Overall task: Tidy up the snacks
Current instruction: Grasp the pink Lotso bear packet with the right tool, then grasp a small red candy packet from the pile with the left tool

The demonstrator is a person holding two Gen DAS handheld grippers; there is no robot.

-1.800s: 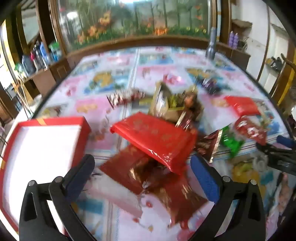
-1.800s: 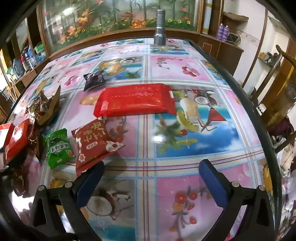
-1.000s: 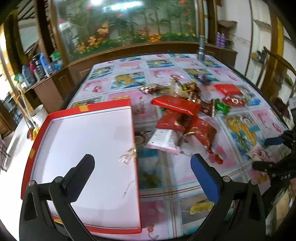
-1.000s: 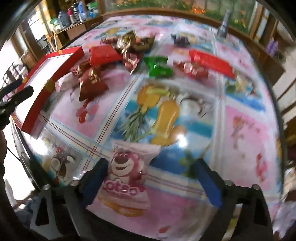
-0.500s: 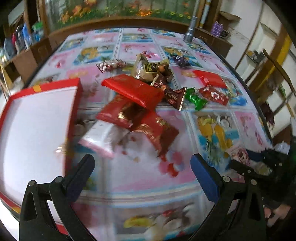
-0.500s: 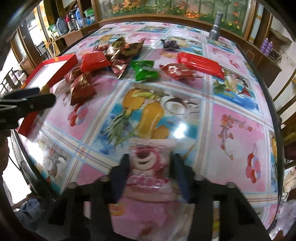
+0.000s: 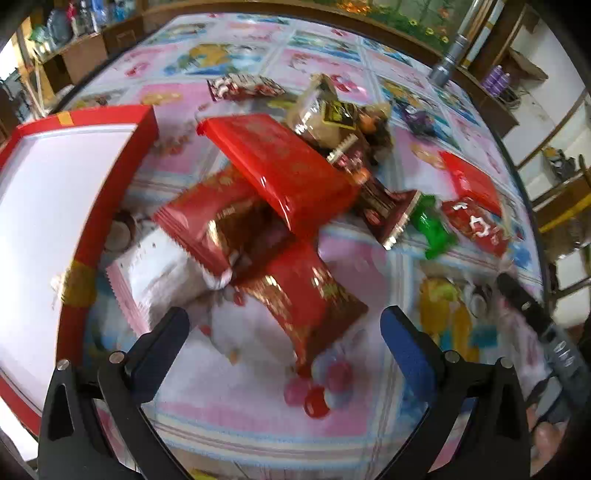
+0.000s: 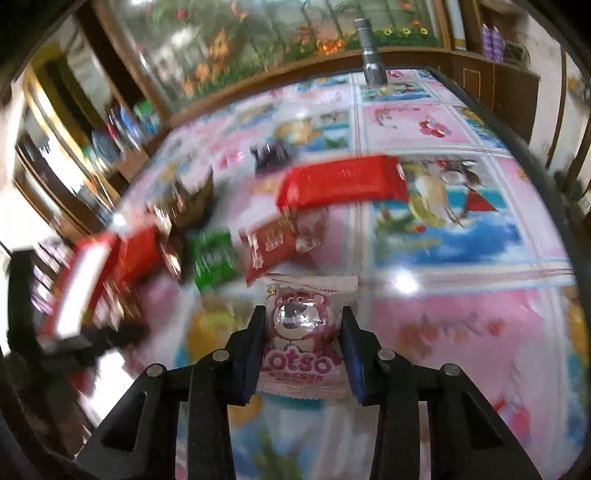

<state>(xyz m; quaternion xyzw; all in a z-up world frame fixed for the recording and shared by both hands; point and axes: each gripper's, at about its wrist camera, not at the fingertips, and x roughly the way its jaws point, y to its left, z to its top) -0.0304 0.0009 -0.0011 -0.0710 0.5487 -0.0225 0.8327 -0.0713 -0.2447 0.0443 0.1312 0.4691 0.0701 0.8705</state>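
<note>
Hovering over the snack pile (image 7: 266, 206), the left claw (image 7: 284, 332) is gaping empty, the red box (image 7: 55, 229) waiting at left to receive packets. Meanwhile, the right claw (image 8: 303, 347) is pinching the pink packet (image 8: 304, 328) by its sides, carrying it above the worktop (image 8: 461, 325).

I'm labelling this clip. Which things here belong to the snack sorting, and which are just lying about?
Job: pink bear packet in the right gripper; red box; snack pile; green packet; left gripper, open.

Lying about: metal flashlight; shelf bottles.
</note>
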